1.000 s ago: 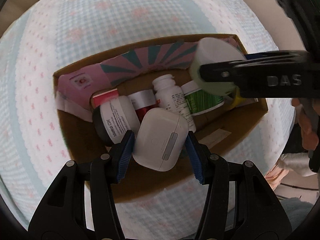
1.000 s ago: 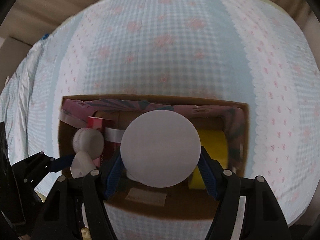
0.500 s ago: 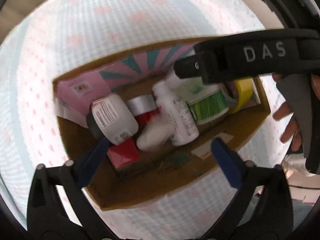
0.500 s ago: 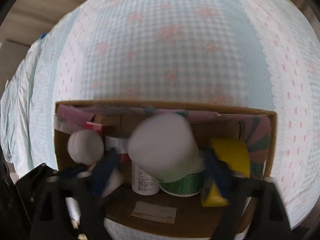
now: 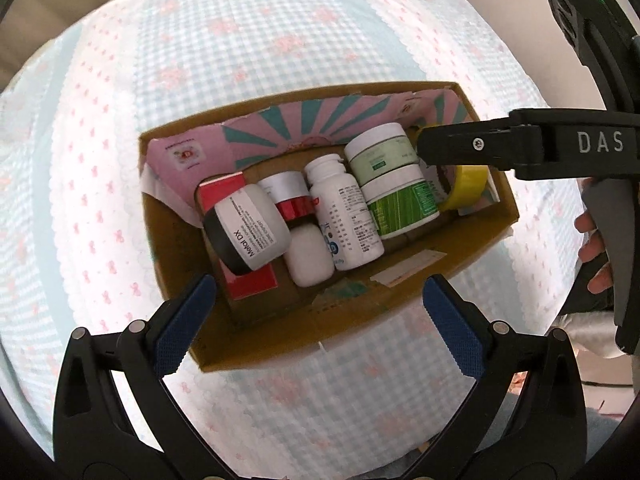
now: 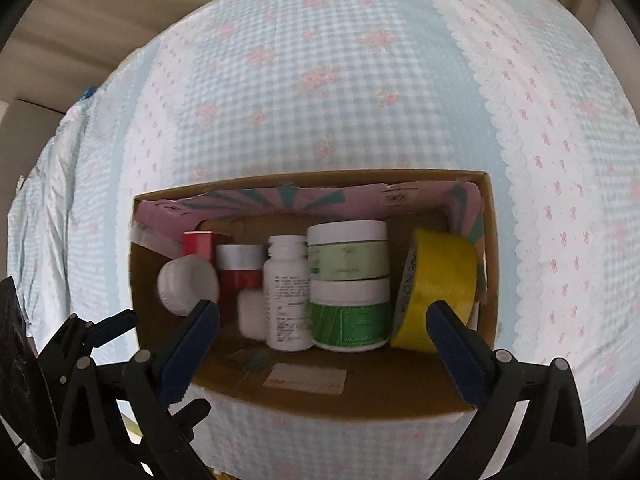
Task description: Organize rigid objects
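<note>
An open cardboard box (image 5: 280, 336) on the bed holds the sorted items. A white earbud case (image 5: 310, 258) lies inside between the Metal DX jar (image 5: 250, 234) and the white pill bottle (image 5: 344, 216). My left gripper (image 5: 318, 284) hangs open above it, with nothing between the pads. A pale green jar (image 6: 348, 252) sits on top of the dark green jar (image 6: 352, 316), beside the yellow tape roll (image 6: 440, 292). My right gripper (image 6: 320, 308) is open and empty over the box (image 6: 320, 396). One of its fingers (image 5: 480, 144) crosses the box's right end.
A red box (image 5: 248, 284) and a red-and-silver jar (image 5: 288, 196) lie at the box's left. Pink patterned flaps (image 5: 320, 128) line the far wall. The box rests on a blue checked bedspread (image 6: 320, 80). A hand (image 5: 596, 248) holds the right gripper's handle.
Both grippers opened. The earbud case dropped from the left one into the box. The pale green jar left the right one and now rests on the dark green jar.
</note>
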